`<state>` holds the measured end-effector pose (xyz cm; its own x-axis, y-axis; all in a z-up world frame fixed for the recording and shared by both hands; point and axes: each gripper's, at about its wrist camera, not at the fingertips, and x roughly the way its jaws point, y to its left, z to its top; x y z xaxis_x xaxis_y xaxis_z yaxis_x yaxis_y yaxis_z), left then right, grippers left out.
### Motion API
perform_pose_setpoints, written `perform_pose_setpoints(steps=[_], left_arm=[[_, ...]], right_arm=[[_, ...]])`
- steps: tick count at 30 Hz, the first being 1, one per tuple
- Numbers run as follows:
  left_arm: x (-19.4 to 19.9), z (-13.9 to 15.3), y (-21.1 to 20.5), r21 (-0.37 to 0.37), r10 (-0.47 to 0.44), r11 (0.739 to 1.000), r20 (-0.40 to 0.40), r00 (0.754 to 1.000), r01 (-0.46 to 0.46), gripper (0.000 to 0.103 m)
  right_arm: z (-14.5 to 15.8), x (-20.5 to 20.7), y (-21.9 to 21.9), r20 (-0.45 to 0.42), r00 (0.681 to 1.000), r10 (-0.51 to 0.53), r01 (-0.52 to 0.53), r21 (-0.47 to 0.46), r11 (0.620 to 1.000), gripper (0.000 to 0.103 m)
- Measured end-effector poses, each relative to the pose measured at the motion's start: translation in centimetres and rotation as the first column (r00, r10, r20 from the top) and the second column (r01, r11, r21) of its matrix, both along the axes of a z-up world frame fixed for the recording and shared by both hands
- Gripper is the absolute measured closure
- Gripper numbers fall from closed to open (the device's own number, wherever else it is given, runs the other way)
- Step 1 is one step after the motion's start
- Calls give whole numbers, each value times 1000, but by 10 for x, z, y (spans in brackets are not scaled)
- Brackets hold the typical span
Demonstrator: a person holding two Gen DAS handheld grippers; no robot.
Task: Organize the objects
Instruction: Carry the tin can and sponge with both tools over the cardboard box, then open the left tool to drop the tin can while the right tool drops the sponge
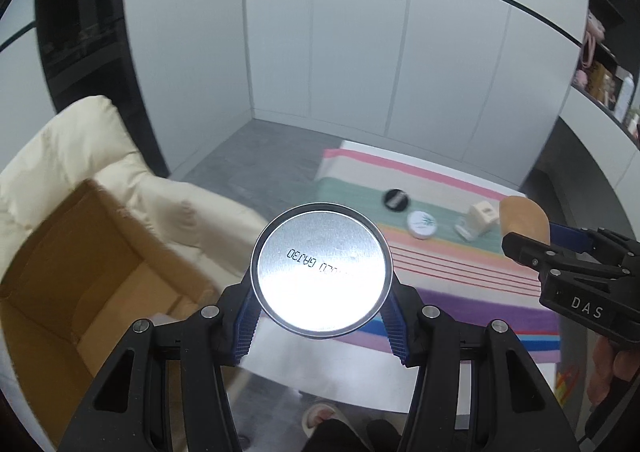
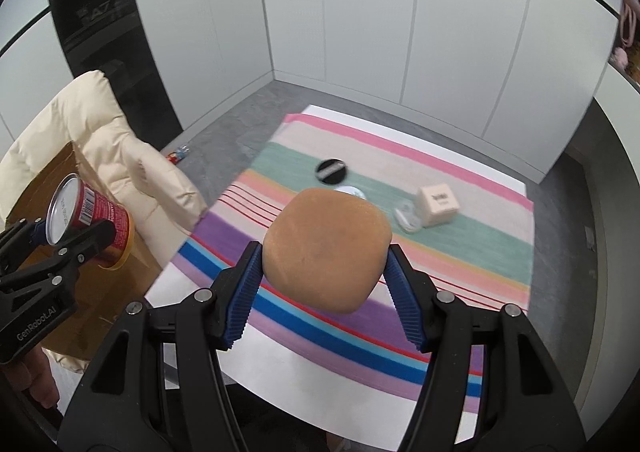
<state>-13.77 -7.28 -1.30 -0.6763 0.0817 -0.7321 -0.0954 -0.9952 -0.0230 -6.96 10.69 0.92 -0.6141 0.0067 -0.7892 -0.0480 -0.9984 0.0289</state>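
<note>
Clamped between the blue ribbed pads of the left gripper (image 1: pixel 320 316), a can (image 1: pixel 321 270) is pointing its shiny bottom straight at the left wrist camera, so its long axis is running along the fingers and away from the lens. From the right wrist view the same can (image 2: pixel 86 218) is showing a red label and is lying tilted, its far end aimed down toward the cardboard box (image 2: pixel 60 252). Both jaws are pressing on its sides.

Over on the other side, the right gripper (image 2: pixel 326 284) is squeezing a rounded brown bun (image 2: pixel 327 250), its jaws closed on the bun's flanks. In the left view only the bun's edge (image 1: pixel 524 220) is showing above that gripper.

What the coming move seems to turn on is the box: it is sitting open on a cream padded chair (image 1: pixel 80 148), to the left of both grippers and beside the tabletop (image 2: pixel 280 364). In the left view the box (image 1: pixel 100 252) is opening just left of and below the can, so the left hand is plainly the nearer one; the right hand is hovering over the striped cloth (image 2: pixel 460 252), with the left gripper between it and the box.

Lying on the cloth behind are a black lid (image 2: pixel 331 171), a white tin (image 1: pixel 422 224), and a cream cube (image 2: pixel 438 204) touching a small clear packet (image 2: pixel 406 218).
</note>
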Motion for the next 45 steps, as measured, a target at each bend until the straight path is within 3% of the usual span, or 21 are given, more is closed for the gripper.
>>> perform_pose_setpoints(steps=[14, 32, 35, 37, 38, 39, 45], left_arm=[[14, -2, -94, -4, 175, 985, 0, 985, -175, 48], [44, -18, -180, -33, 322, 947, 51, 945, -321, 47], [53, -16, -187, -56, 327, 944, 45, 944, -325, 33], [60, -12, -192, -84, 341, 937, 20, 940, -338, 17], [63, -10, -195, -93, 354, 931, 7, 935, -352, 4], [67, -8, -199, -99, 371, 924, -8, 929, -370, 0], [86, -4, -233, -57, 433, 900, -7, 901, -432, 0]], right_arm=[[-1, -18, -102, -15, 984, 180, -179, 16, 984, 39], [-5, -24, -217, -16, 928, 372, -372, 22, 928, 39], [-5, -24, -235, -22, 917, 399, -399, 29, 917, 39], [-6, -23, -247, -22, 909, 416, -415, 29, 909, 39], [-6, -23, -251, -22, 907, 421, -420, 28, 907, 39], [-7, -23, -258, -20, 903, 429, -428, 27, 903, 39], [-13, -26, -285, -6, 893, 450, -450, 18, 893, 38]])
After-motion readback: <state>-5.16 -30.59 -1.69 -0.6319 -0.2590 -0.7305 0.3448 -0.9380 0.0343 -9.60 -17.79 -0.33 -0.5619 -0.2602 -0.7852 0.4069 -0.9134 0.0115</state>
